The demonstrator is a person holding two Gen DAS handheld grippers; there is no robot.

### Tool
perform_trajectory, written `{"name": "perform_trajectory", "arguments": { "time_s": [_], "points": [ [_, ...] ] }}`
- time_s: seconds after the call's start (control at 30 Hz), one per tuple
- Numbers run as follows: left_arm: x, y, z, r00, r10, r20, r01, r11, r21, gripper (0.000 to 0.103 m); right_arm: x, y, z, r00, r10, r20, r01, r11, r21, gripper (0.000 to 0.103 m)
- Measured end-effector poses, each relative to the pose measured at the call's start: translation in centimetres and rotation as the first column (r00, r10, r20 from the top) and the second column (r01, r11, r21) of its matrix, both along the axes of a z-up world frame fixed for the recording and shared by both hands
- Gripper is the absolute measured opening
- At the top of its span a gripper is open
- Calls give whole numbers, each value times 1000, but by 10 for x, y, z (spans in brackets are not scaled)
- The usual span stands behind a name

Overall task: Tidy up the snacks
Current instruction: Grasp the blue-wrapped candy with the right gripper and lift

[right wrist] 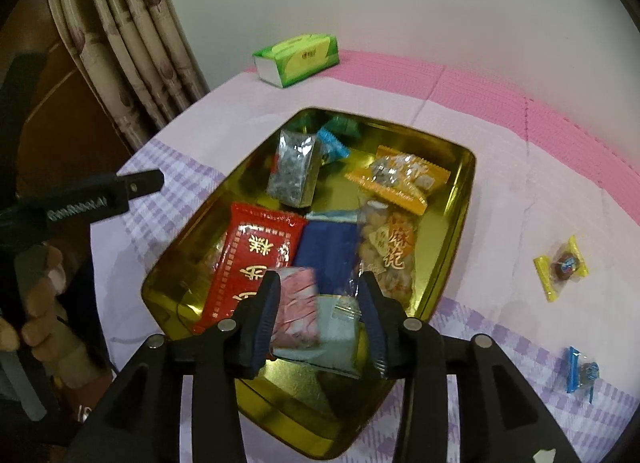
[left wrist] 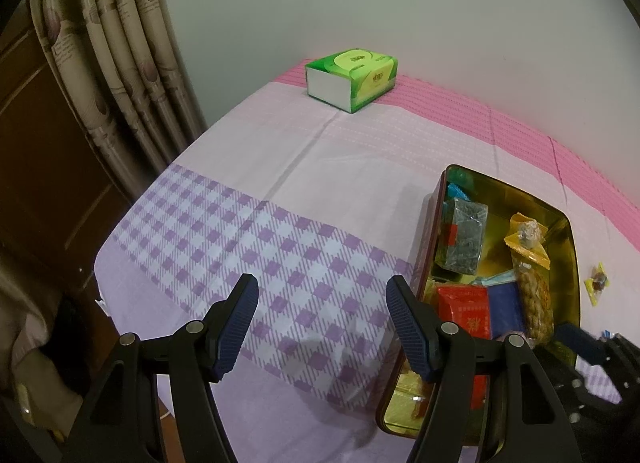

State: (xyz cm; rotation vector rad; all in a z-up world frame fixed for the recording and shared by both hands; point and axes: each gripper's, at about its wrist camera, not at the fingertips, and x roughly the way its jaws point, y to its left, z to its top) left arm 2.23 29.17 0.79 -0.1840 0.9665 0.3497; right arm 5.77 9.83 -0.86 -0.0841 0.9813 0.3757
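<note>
The right gripper hangs over the near end of the gold tin, its fingers clamped on a pink-and-pale-blue snack packet that sits squarely between them, above the red packet and navy packet lying in the tin. The left gripper hovers over the checked cloth on the bench just left of the tin, fingers apart and holding nothing. A yellow-wrapped candy and a blue-wrapped candy lie on the cloth right of the tin.
</note>
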Motion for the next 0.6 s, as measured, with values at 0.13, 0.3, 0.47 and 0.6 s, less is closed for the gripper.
{"name": "perform_trajectory", "arguments": {
  "time_s": [0.13,0.3,0.47,0.6],
  "points": [
    [1,0,0,1000,-2,1,2,1000,1,67,-4,-25,15,998,-59,30,58,998,22,39],
    [1,0,0,1000,-1,1,1,1000,0,67,-7,-81,23,982,-181,50,182,983,-3,40],
    [0,0,0,1000,-6,-1,6,1000,6,67,-9,-147,21,964,-263,45,265,962,-58,40],
    [1,0,1,1000,-11,-4,11,1000,9,67,-8,-196,16,975,-220,-14,218,972,-90,40]
  ]
}}
